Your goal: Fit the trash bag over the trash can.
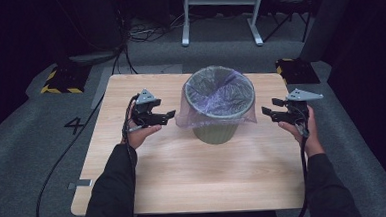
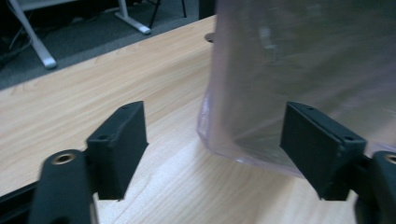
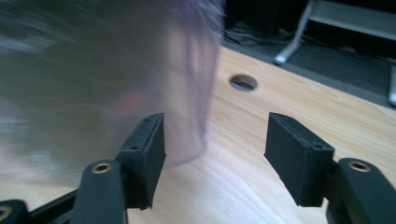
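Note:
A grey-green waste bin (image 1: pixel 213 130) stands at the middle of the wooden table (image 1: pixel 184 174). A thin purple bag (image 1: pixel 220 94) lines it and hangs folded over its rim. To the left of the bin my left gripper (image 1: pixel 170 115) points at it, open, and holds nothing. In the left gripper view the bag's hanging edge (image 2: pixel 303 70) lies just beyond the open jaws (image 2: pixel 224 140), apart from them. My right gripper (image 1: pixel 265 109) is open on the bin's right side. In the right gripper view the blurred bag (image 3: pixel 93 84) sits behind the left jaw, and nothing is between the jaws (image 3: pixel 215 154).
A round cable hole (image 3: pixel 243 82) is cut in the tabletop near the bin. White desk legs (image 1: pixel 221 12) stand on the floor behind the table. Yellow-and-black striped blocks (image 1: pixel 62 80) lie at the table's far corners, and cables trail over the grey carpet.

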Available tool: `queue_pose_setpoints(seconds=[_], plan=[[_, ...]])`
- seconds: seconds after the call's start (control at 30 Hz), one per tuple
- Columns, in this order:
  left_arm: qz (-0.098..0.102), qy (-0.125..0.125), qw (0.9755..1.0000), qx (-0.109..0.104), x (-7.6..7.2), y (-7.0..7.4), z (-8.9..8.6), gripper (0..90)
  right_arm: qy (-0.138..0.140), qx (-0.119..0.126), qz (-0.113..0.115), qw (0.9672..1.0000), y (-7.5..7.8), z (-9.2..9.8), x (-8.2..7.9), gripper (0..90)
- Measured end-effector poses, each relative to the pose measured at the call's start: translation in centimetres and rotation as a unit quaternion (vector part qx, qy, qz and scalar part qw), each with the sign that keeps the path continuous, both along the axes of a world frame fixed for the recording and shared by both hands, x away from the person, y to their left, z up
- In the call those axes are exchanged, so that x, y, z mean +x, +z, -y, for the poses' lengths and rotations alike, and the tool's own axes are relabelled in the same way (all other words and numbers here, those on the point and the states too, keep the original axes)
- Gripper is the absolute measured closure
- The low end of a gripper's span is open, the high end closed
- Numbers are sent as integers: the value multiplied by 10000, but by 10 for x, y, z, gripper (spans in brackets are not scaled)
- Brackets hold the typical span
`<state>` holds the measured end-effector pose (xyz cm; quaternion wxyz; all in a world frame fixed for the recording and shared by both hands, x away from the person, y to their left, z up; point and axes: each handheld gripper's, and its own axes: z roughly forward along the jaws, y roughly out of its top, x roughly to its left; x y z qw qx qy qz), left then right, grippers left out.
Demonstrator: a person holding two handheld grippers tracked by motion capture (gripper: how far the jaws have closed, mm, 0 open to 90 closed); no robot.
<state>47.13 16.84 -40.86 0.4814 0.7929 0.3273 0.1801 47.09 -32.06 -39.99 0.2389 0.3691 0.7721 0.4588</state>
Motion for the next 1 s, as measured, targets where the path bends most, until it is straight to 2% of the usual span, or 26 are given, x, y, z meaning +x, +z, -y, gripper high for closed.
queue_pose_setpoints(seconds=[0.07, 0.13, 0.23, 0.27, 0.37, 0.47, 0.53, 0.57, 0.63, 0.7, 0.77, 0.8, 0.83, 0.87, 0.9, 0.93, 1.0], plan=[[126, -123, 9998, 112, -11, 2, 5, 164, 168, 27, 56, 9998, 6, -1, -9, 367], [141, -304, 9993, 153, -19, 2, 11, 158, 328, 29, 146, 9994, 10, -4, -18, 358], [216, -429, 9987, 178, -32, 2, 21, 155, 583, 109, 189, 9981, 13, -9, -30, 330], [224, -524, 9983, 147, -36, 1, 25, 155, 639, 44, 262, 9976, 14, -13, -34, 320], [311, -755, 9964, 232, -46, -1, 38, 155, 916, -88, 370, 9951, 15, -24, -46, 288], [303, -934, 9945, 371, -51, -3, 52, 157, 1156, -470, 442, 9912, 12, -38, -53, 262], [295, -1040, 9928, 509, -52, -6, 61, 160, 1218, -755, 483, 9885, 6, -46, -56, 258], [294, -1098, 9921, 536, -53, -7, 64, 167, 1158, -793, 551, 9886, 4, -49, -57, 266], [278, -1209, 9903, 632, -54, -11, 71, 200, 1122, -698, 562, 9896, 0, -52, -57, 291], [303, -1210, 9895, 730, -54, -14, 76, 220, 1093, -671, 649, 9896, -1, -54, -57, 453], [411, -1043, 9889, 978, -52, -16, 81, 306, 1063, -740, 727, 9889, -1, -57, -57, 589], [445, -1014, 9885, 1025, -51, -17, 82, 364, 1047, -737, 769, 9888, -1, -57, -57, 647], [431, -1096, 9886, 934, -49, -17, 81, 481, 1045, -686, 802, 9889, -2, -58, -57, 695], [438, -1080, 9894, 864, -47, -18, 81, 535, 1070, -636, 821, 9888, -2, -58, -57, 755], [450, -1010, 9898, 902, -46, -18, 81, 589, 1056, -643, 846, 9887, -3, -58, -57, 812], [489, -979, 9897, 924, -46, -18, 80, 675, 1035, -697, 897, 9881, -4, -59, -58, 851], [513, -975, 9904, 838, -44, -19, 78, 811, 1089, -763, 846, 9875, -8, -60, -58, 896]])
